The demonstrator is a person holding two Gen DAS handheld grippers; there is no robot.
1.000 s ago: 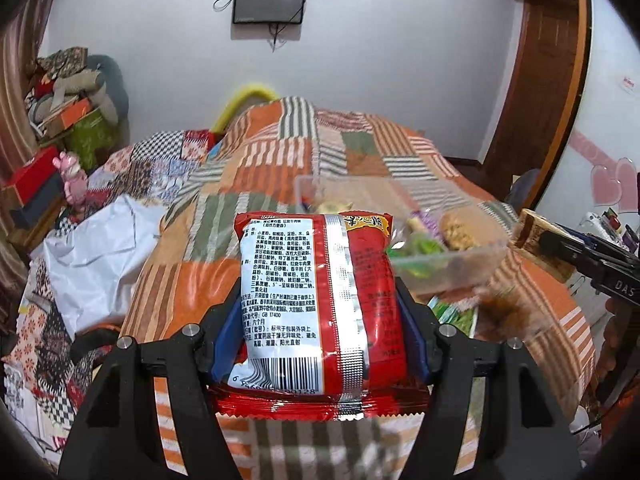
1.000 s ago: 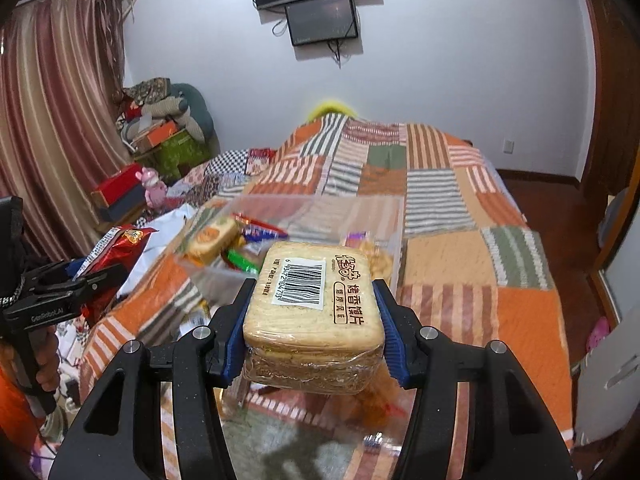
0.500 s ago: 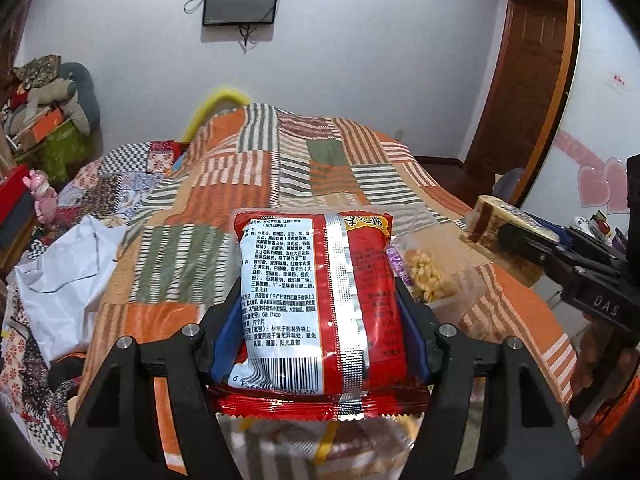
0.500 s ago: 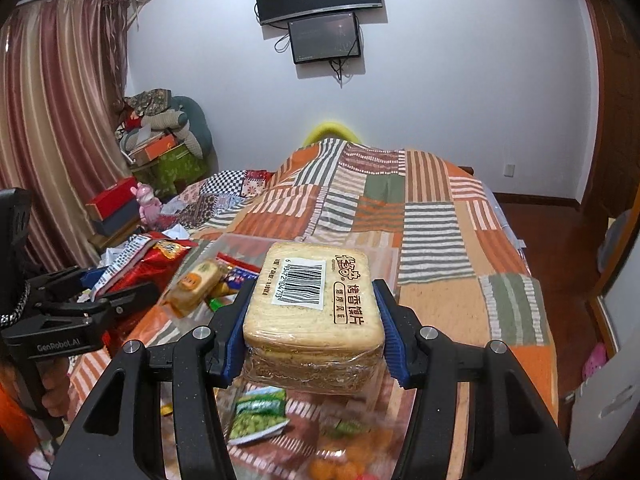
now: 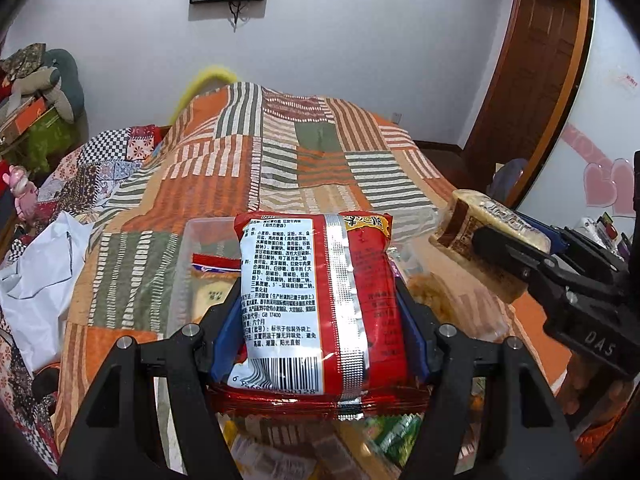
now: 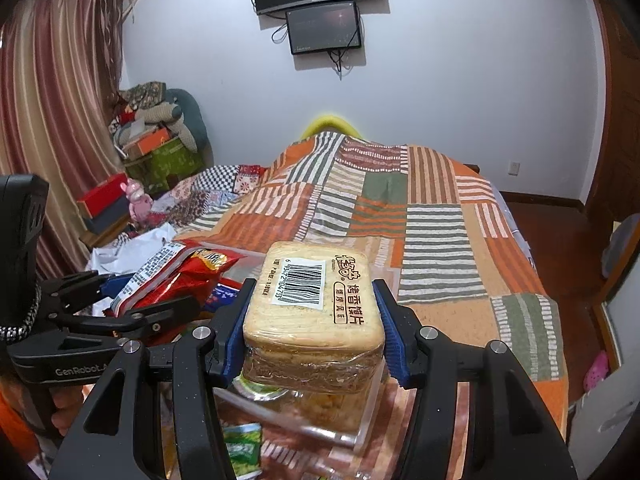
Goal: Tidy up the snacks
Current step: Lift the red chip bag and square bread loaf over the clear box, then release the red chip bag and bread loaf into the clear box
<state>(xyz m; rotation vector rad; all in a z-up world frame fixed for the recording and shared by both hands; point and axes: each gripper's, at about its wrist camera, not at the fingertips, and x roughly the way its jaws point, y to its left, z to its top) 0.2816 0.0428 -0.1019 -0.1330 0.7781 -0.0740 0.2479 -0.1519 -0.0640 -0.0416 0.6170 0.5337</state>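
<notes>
My left gripper (image 5: 316, 320) is shut on a red noodle packet (image 5: 316, 300) with a white label and barcode, held above a clear plastic box (image 5: 180, 280) on the bed. The box holds several snack packs. My right gripper (image 6: 312, 328) is shut on a tan wrapped biscuit pack (image 6: 316, 300) with a barcode sticker, held above the box's right part (image 6: 360, 432). The right gripper with its biscuit pack (image 5: 492, 240) shows at the right of the left wrist view. The left gripper with its red packet (image 6: 176, 276) shows at the left of the right wrist view.
A striped patchwork quilt (image 6: 432, 216) covers the bed. A white bag (image 5: 36, 276) lies at the bed's left side. Boxes and cushions (image 6: 156, 136) are piled by the curtain. A wooden door (image 5: 528, 80) stands at the right. Screens (image 6: 320, 0) hang on the far wall.
Both grippers have moved forward and lower over the clear box, each still holding its pack. The box now lies right beneath them, and the two grippers are closer together.
</notes>
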